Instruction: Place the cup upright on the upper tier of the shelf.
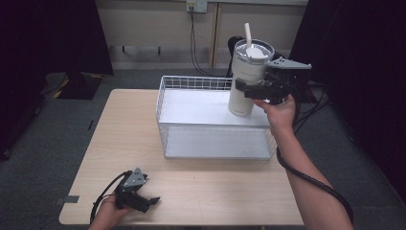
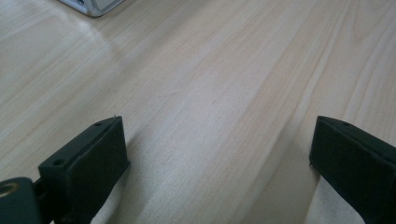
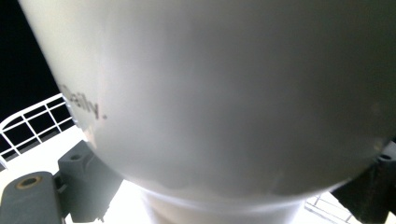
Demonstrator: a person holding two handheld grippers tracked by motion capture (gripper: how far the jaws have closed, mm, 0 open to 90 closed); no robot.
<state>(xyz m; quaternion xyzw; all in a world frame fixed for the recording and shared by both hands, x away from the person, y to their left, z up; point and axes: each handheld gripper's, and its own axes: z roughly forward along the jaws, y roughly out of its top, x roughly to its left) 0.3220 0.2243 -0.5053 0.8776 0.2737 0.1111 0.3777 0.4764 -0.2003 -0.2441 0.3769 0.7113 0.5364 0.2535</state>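
Near edge: your left tool [image 1: 152,200] rests low at the worktop's [image 1: 124,129] front-left corner, jaws spread wide with bare wood between them.

Mid worktop: pale wood, open room across the left half and along the front strip.

Right of centre: white wire basket [image 1: 165,96], long side towards you, white floor inside. Its right end comes close to the worktop's right edge.

Far right: your right tool [image 1: 249,89] pinches the tumbler [image 1: 246,76] around its body, jaws on opposite sides. The tumbler is upright, with lid and straw, at the basket's back-right corner.

Beyond: grey carpet, dark curtains both sides, wall with cables.
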